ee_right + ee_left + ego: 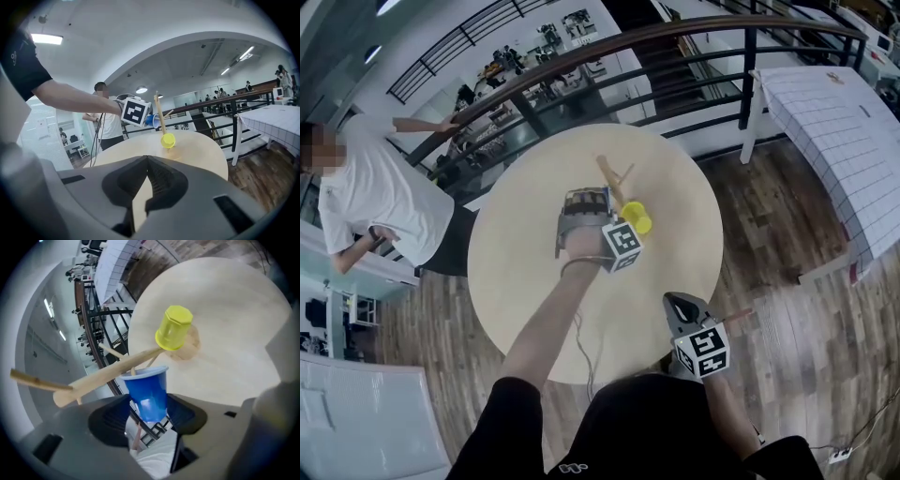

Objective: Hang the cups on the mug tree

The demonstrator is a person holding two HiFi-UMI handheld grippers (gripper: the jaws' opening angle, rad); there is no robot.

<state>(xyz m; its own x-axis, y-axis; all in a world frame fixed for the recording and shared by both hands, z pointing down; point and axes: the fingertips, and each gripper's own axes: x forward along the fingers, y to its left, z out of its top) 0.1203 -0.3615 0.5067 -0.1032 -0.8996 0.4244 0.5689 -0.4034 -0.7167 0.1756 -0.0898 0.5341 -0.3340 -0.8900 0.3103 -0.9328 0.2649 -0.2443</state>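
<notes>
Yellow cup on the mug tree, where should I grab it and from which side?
Likely pinch the yellow cup across its walls, coming from its closed base, which faces the right gripper; its mouth sits over a peg on the mug tree.

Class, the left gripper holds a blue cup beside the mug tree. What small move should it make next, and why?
Probably ease the left gripper forward so the blue cup's mouth slips over a bare peg. Its jaws clamp the cup, whose open rim faces the mug tree's stem, and the yellow cup occupies another peg nearer the base.
</notes>
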